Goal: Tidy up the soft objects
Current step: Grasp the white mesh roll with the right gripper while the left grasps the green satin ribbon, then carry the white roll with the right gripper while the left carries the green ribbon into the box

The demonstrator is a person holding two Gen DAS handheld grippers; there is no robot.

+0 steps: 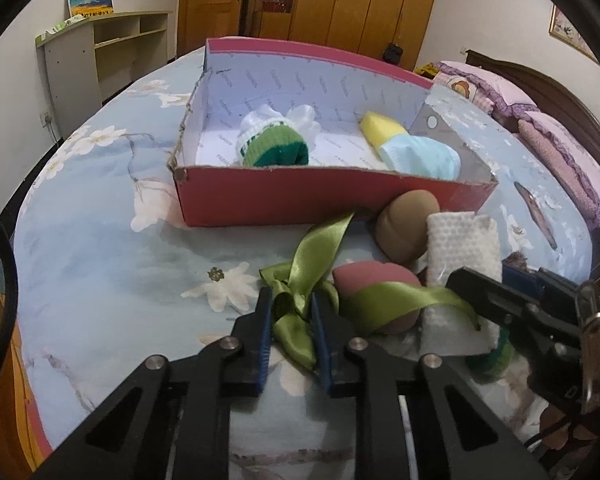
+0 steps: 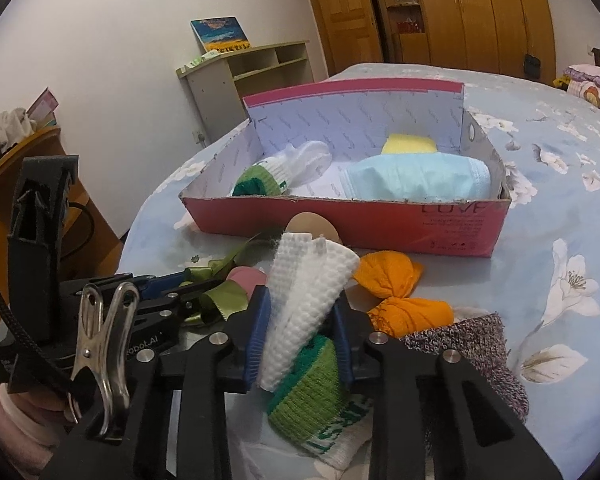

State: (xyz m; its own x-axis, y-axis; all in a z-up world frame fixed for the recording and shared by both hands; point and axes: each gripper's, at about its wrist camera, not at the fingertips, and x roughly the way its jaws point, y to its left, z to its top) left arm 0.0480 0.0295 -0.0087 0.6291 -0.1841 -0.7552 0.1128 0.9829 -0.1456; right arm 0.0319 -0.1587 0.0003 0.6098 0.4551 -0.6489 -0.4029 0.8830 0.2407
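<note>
My left camera sits just behind the left claw (image 1: 290, 320) and looks down along it, very close to the bed (image 1: 100, 248). My right camera sits just behind the right claw (image 2: 300, 320) and looks the same way. Both see the red box (image 1: 320, 196) ahead of the claws. Each one also sees the other claw beside it.

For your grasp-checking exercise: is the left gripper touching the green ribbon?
Touching. The left wrist view shows the left gripper with both blue pads pressed against the green ribbon bunched between them.
</note>
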